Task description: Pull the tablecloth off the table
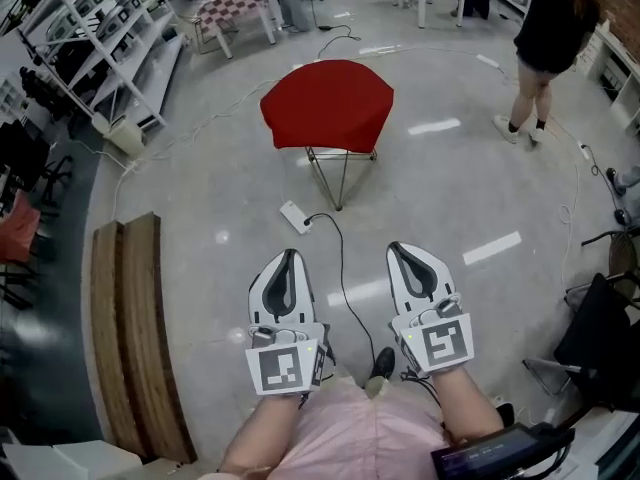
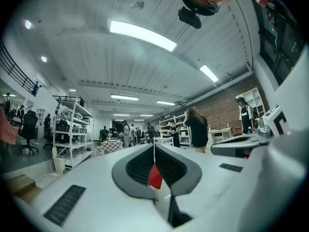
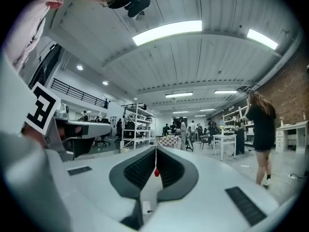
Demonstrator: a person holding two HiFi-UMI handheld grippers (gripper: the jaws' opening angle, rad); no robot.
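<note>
A red tablecloth point(image 1: 328, 104) covers a small table with thin metal legs point(image 1: 340, 178), standing on the grey floor ahead of me. A sliver of the red cloth point(image 2: 155, 176) shows through the slit between the left jaws, and a red speck of the cloth point(image 3: 156, 172) shows between the right jaws. My left gripper point(image 1: 289, 260) and right gripper point(image 1: 405, 253) are held level side by side, well short of the table. Both are shut with nothing between their jaws.
A white power strip point(image 1: 296, 216) with a black cable point(image 1: 343, 268) lies on the floor between me and the table. Wooden planks point(image 1: 135, 328) lie at the left. White shelving point(image 1: 105, 38) stands at the back left. A person point(image 1: 545, 48) stands at the back right.
</note>
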